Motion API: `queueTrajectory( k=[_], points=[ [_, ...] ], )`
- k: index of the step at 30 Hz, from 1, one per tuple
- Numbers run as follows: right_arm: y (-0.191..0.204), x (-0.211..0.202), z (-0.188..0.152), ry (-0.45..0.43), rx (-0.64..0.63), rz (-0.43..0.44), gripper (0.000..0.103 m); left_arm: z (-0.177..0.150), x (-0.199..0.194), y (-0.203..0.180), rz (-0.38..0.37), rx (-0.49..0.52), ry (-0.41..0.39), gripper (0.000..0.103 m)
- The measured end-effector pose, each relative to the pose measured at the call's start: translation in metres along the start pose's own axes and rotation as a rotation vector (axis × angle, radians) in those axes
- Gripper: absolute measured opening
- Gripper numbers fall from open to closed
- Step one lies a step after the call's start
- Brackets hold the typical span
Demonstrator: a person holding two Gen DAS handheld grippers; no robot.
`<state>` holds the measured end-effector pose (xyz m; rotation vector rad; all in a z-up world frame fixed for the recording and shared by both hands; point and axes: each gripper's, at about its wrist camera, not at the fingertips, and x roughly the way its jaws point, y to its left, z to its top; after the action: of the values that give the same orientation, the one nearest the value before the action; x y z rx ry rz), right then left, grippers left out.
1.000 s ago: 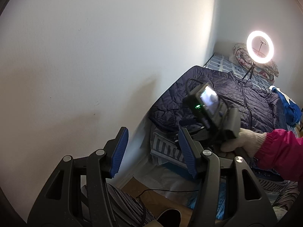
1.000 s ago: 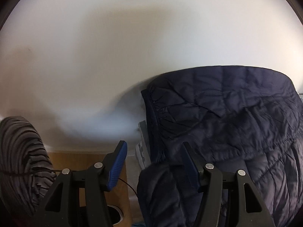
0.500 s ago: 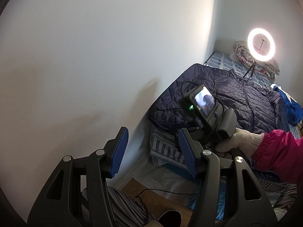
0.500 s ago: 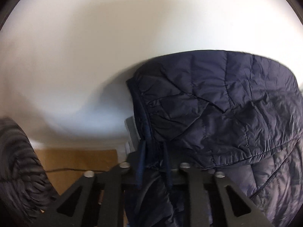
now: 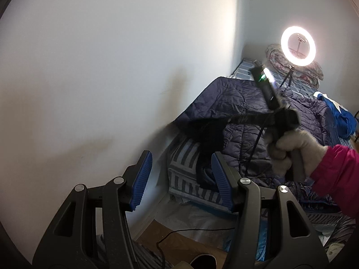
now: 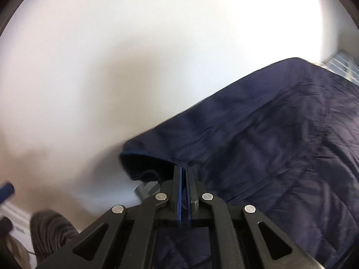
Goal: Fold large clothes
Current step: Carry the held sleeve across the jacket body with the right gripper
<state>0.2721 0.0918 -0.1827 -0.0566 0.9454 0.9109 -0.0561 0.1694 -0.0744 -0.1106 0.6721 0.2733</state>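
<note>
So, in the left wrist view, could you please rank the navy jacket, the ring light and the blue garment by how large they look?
1. navy jacket, by far the largest.
2. ring light and blue garment: they look alike in size, and the garment is cut off by the picture's edge, so no ranking.

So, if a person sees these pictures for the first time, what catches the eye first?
Probably the glowing ring light at the far end of the bed, in the left wrist view. Next, the big navy quilted jacket spread along the wall, its edge pinched in the shut right gripper. The left gripper hangs open, holding nothing.
</note>
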Motion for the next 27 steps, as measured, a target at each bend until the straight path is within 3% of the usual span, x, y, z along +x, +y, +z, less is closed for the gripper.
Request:
queueTrajectory(
  k=[4,11,17,21,23,24,25,27],
  points=[
    [-0.04,-0.033,0.012,-0.058,0.156,-0.021,0.0,0.01,0.014,-0.013,-0.032,0.06,-0.012,0.057],
    [-0.117,-0.093,-0.04,-0.1,0.415,-0.118,0.0,0.044,0.059,-0.045,-0.119,0.139,-0.022,0.057],
    [-0.149,-0.12,-0.076,-0.076,0.472,-0.168,0.0,0.077,0.121,-0.092,-0.217,0.194,0.018,0.057],
    [-0.165,-0.119,-0.09,-0.064,0.463,-0.186,0.007,0.087,0.185,-0.114,-0.211,0.205,0.101,0.057],
    [-0.172,-0.116,-0.094,-0.047,0.461,-0.166,0.023,0.087,0.209,-0.129,-0.195,0.207,0.137,0.055],
    [-0.183,-0.113,-0.096,-0.045,0.463,-0.147,0.045,0.086,0.221,-0.131,-0.21,0.194,0.166,0.055],
    [-0.189,-0.115,-0.099,-0.051,0.471,-0.128,0.056,0.085,0.229,-0.135,-0.215,0.179,0.186,0.055],
    [-0.199,-0.115,-0.1,-0.063,0.493,-0.094,0.067,0.084,0.244,-0.14,-0.202,0.164,0.194,0.055]
  ],
)
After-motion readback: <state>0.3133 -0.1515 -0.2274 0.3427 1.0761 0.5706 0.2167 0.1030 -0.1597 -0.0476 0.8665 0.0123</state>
